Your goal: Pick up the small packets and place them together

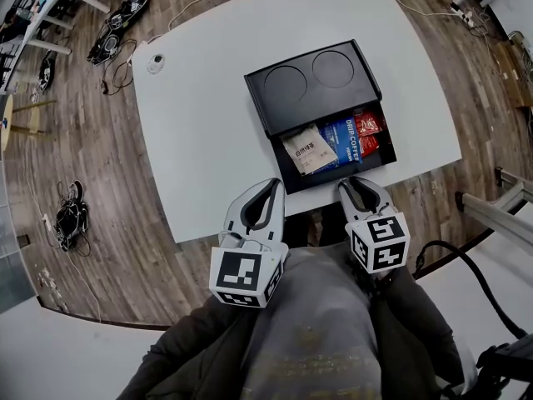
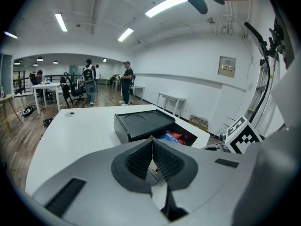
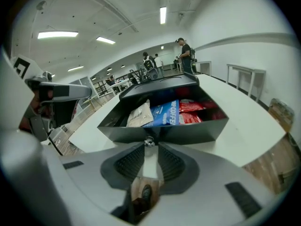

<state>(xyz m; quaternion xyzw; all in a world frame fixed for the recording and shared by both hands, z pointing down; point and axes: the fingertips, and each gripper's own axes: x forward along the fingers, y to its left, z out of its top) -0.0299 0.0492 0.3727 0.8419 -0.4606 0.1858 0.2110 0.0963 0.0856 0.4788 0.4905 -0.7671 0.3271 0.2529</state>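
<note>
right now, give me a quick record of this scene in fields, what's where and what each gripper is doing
surface: white table
container: black box, lid with two round recesses, front compartment open
contents: beige packet, blue coffee packet and red packets, lying side by side in the compartment
left gripper: jaws together, nothing held, at the table's near edge
right gripper: jaws slightly apart, nothing between them, facing the open compartment
task state: no packet picked up yet
</note>
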